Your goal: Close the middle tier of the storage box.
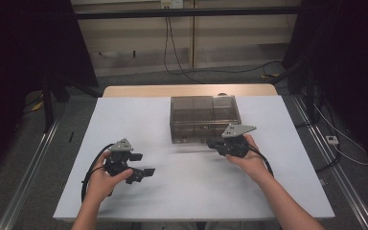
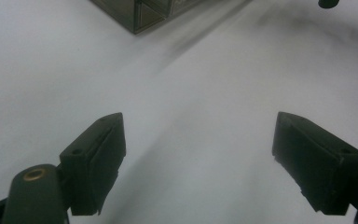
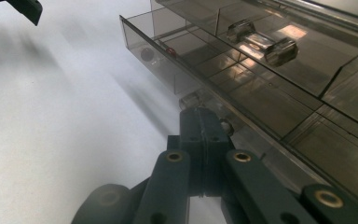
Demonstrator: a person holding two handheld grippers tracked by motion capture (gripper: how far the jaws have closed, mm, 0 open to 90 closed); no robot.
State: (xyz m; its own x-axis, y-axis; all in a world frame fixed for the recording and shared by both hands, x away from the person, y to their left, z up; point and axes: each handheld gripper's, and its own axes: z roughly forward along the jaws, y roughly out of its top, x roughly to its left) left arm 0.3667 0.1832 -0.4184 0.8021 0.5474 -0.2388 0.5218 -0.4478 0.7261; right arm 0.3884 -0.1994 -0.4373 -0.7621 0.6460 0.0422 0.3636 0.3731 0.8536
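A smoky see-through drawer box (image 1: 203, 117) stands at the middle back of the white table (image 1: 182, 191). My right gripper (image 1: 211, 143) is at the box's front, lower right. In the right gripper view its jaws (image 3: 200, 123) are shut on the clear handle (image 3: 189, 100) of the lower drawer (image 3: 154, 44), which sticks out a little. That drawer holds a dark ball (image 3: 146, 53) and a small red piece (image 3: 170, 50). The upper drawer's handle (image 3: 261, 43) is free. My left gripper (image 1: 143, 164) (image 2: 198, 154) is open over bare table, left of the box, with nothing between its jaws.
The box's corner (image 2: 140, 14) shows at the top of the left gripper view. A wooden strip (image 1: 187, 90) runs along the table's far edge. Metal rails (image 1: 28, 177) flank the table, and cables (image 1: 172, 52) lie on the floor behind.
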